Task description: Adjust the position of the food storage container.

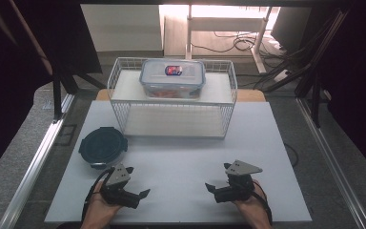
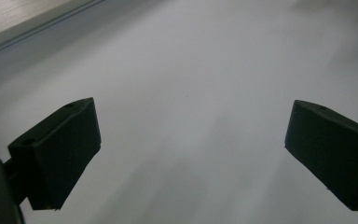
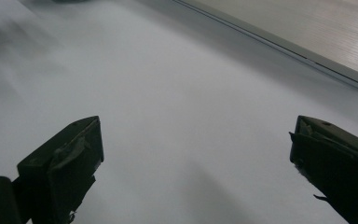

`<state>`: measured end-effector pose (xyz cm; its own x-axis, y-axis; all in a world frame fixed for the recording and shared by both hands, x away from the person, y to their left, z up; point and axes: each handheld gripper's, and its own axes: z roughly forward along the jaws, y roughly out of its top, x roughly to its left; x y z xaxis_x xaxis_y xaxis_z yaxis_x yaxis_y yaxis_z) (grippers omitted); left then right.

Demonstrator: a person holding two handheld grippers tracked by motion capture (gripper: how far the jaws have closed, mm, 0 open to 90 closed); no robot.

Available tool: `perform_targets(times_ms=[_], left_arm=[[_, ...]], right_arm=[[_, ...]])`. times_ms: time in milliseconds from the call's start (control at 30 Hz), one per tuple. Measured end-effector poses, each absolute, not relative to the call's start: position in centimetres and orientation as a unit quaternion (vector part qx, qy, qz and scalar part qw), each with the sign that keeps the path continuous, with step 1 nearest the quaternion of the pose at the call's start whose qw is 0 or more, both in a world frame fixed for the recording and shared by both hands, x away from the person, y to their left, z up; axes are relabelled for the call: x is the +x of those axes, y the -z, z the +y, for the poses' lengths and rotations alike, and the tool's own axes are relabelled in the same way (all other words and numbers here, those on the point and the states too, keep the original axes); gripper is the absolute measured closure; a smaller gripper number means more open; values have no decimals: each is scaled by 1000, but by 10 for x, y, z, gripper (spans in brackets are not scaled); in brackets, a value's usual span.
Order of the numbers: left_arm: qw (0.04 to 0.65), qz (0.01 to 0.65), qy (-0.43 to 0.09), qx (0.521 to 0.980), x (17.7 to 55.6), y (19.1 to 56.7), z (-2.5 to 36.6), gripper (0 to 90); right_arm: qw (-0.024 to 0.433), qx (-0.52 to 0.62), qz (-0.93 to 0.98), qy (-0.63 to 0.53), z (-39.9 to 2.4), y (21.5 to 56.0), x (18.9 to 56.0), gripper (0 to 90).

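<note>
On the upper shelf of the white wire rack (image 1: 228, 81) at the far side of my table sits a clear rectangular container (image 1: 172, 79), upright, its lid closed with a small red-and-blue label on top and something reddish showing through its wall. A round dark container (image 1: 102, 146) with its dark lid on rests flat on the white tabletop (image 1: 181, 162), to the left of the rack's front and just beyond my left hand.
</note>
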<state>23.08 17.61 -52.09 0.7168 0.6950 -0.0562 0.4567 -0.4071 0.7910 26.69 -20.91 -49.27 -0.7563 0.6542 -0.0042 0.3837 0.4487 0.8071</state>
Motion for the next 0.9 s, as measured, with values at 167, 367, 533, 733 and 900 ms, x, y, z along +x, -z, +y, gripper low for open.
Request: perform_targets(times_ms=[167,367,533,733,900], left_arm=[[431,375,-121,812,238,517,182,73],[435,386,-156,799,253,492,202,332],[439,418,-181,774,279,474,236,680],[429,475,-204,740,314,470,283,898],[408,521,-226,715,334,479,315,899]], right_arm=[[162,309,838,-419,-207,494,268,25],[164,305,841,-415,-206,495,268,25],[165,303,846,-407,-205,497,269,31],[164,294,855,-395,-201,500,269,37],[164,294,857,-390,-201,501,270,39]])
